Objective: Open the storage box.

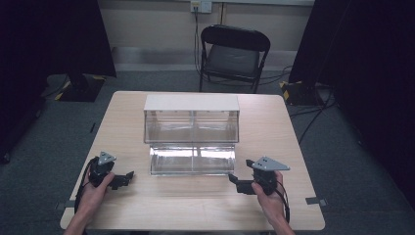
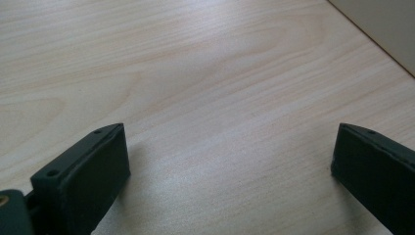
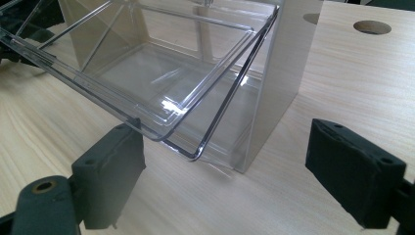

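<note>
**Both tongs wide and empty, clear bin between them**

The left tongs rest low on the pale wooden surface, jaws spread wide with nothing but bare woodgrain between them. To their right, at the middle of the surface, stands a clear plastic bin with a white top and a tilted-out transparent drawer, its long axis running left to right. The right tongs, also wide and empty, sit just beside the drawer's near right corner and look the closer of the two. I'd judge any coming move starts there. Beyond the surface stand a black folding chair, grey carpet and dark curtains.
</note>
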The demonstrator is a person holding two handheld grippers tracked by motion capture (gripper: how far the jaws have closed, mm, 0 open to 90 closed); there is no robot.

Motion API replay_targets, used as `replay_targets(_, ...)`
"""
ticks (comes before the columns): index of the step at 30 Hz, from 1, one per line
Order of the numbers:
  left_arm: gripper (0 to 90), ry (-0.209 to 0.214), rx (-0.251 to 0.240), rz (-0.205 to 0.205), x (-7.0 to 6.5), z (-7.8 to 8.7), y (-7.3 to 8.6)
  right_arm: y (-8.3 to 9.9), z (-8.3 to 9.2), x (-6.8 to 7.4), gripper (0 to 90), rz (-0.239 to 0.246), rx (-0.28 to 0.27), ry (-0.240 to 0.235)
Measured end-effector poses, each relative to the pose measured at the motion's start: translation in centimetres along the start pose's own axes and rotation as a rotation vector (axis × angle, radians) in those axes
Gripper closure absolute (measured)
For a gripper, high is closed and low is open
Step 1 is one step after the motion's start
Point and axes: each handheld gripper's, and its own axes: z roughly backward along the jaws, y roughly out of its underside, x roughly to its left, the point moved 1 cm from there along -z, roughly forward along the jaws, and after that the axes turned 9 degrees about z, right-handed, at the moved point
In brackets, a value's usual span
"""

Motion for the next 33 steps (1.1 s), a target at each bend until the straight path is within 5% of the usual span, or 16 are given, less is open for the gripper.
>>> replay_targets(33,0.2,0.001,-0.001,0.005,-0.03,-0.01,0.02,-0.91,-0.41,0.15,13.7,-0.031,-0.015,-0.007)
